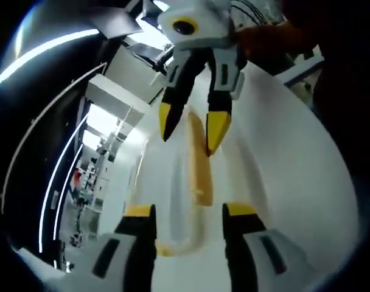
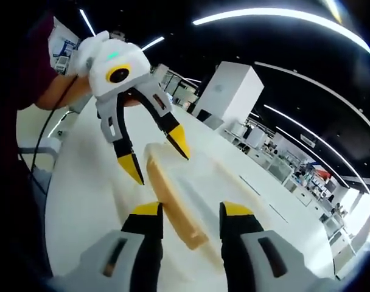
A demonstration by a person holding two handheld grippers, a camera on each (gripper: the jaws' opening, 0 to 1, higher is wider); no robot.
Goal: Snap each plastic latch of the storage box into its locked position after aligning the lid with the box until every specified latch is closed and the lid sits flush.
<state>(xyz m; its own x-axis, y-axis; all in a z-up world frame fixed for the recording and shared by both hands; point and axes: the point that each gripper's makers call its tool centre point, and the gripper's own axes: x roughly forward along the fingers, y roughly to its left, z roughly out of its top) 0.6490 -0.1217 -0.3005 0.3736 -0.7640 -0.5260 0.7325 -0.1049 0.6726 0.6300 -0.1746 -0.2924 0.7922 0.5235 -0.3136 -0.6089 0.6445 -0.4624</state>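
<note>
Two tongs are seen facing each other over a clear storage box [image 2: 191, 182] set on a white counter [image 2: 81, 182]. In the right gripper view, the right tongs [image 2: 191, 222] are held released, jaws spread on either side of a tan latch [image 2: 173, 204] running along the box's near edge; no contact with the latch can be made out. The left tongs [image 2: 156, 151] are seen beyond, also released, yellow tips apart above the far end of the same latch. A hand [image 2: 81, 58] is seen at the top left, behind the left tongs.

In the left gripper view, the left tongs [image 1: 191, 213] are seen spread around the tan latch [image 1: 200, 170], and the right tongs [image 1: 191, 131] come down from the top, jaws apart over the box's lid [image 1: 246, 176]. Whether the lid sits flush cannot be told. A background of white cabinets [image 2: 230, 91] and ceiling lights is seen.
</note>
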